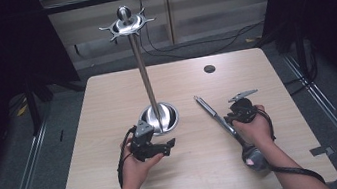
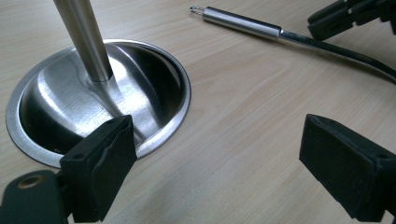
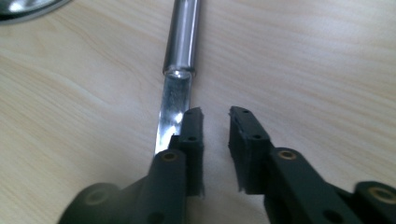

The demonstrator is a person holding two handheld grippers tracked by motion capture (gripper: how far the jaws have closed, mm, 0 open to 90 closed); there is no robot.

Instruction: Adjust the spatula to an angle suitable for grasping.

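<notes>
A steel stand rises from a round dished base (image 1: 172, 116) (image 2: 154, 79); its pole (image 1: 142, 68) (image 2: 84, 37) carries a ring of hooks (image 1: 126, 25) at the top. A long steel utensil (image 1: 215, 115) (image 2: 243, 22) lies flat on the table to the right of the base, handle pointing away from me. My left gripper (image 1: 167, 147) (image 2: 215, 140) hovers open just in front of the base, nothing between its jaws. My right gripper (image 1: 229, 118) (image 3: 215, 114) sits low over the utensil's flat stem (image 3: 172, 107). Its jaws stand a little apart; the stem lies beside the left jaw, not between them.
The light wooden table (image 1: 119, 182) has a small dark hole (image 1: 209, 68) near its far right. The utensil's rounded end (image 1: 252, 155) lies under my right wrist. Black cables trail from both grippers. Dark curtains and floor rails flank the table.
</notes>
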